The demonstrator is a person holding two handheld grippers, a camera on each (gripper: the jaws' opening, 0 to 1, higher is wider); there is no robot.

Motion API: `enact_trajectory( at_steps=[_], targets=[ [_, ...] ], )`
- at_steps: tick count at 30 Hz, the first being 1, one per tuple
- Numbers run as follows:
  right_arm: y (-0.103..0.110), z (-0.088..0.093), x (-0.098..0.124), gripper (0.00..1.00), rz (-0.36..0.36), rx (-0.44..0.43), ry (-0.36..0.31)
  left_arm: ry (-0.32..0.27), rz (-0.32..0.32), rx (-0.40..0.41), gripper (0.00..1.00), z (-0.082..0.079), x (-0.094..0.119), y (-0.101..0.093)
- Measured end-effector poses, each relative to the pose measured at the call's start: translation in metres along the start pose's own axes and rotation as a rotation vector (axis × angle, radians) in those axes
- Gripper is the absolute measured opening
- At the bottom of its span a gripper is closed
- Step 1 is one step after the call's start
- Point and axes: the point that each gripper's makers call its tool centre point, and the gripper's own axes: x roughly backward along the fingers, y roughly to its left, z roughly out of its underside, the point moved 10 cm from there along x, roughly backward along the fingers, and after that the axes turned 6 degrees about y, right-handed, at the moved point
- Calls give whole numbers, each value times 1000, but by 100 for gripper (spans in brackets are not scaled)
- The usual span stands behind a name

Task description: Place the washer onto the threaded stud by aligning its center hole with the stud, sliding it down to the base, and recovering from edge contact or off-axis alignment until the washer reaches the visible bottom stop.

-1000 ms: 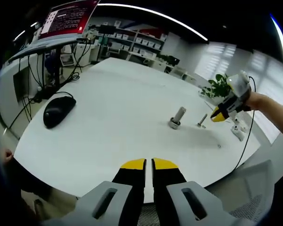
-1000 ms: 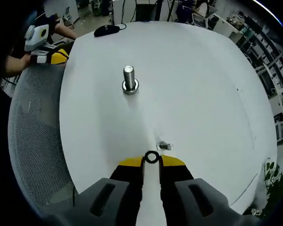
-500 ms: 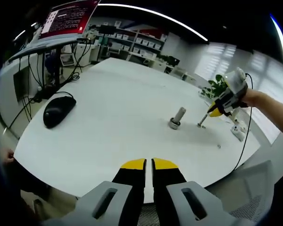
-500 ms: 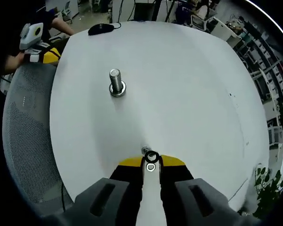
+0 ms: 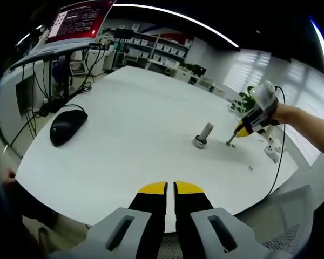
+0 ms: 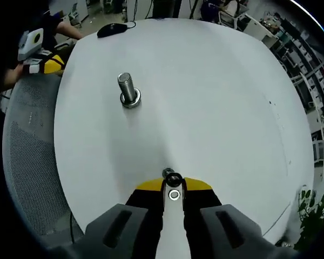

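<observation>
1. Step in hand: threading the washer (image 6: 174, 195) onto the small stud (image 6: 169, 175). In the right gripper view the stud's top shows just past the right gripper (image 6: 173, 186) tips, and a small ring sits between the tips just below it. I judge the washer to be at or just over the stud's top, not yet at the base; whether the hole is already around the stud I cannot tell.

2. Next move: judging from this, it calls for keeping the hole on the stud's axis and easing straight down. If an edge catches, lift a little, re-centre, and lower again until the washer meets the bottom stop.

3. Right gripper: jaws narrow, closed on the washer. In the left gripper view it hangs over the small stud (image 5: 230, 141) on the table (image 5: 129, 135), tips pointing down at it.

4. Left gripper (image 5: 169, 188): jaws nearly together with a thin gap, holding nothing, off the near table edge and well apart from the work.

5. Nearby: a larger bolt (image 6: 128, 90) stands upright on the table, apart from the small stud; a mouse (image 5: 66, 125) lies far to the side.
</observation>
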Motion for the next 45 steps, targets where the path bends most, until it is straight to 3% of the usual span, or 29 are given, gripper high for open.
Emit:
enact_trajectory(
  at_steps=[10,18,27,30,34,45],
  targets=[
    [1,-1,-23,14,-34,-13,17,5,0,1,2,0,0,1],
    [13,-3,-27,14,-82,-24,16,5,0,2,2,0,0,0],
    [26,-4,-29,16,-83,75,19,7,-2,2,2,0,0,1],
    [27,-2,-29,26,-83,35,4,6,-1,2,2,0,0,1],
    [26,4,-23,29,-58,24,1,5,0,1,2,0,0,1],
    [39,38,-6,29,-56,-120,-77,4,0,1,2,0,0,0]
  ],
)
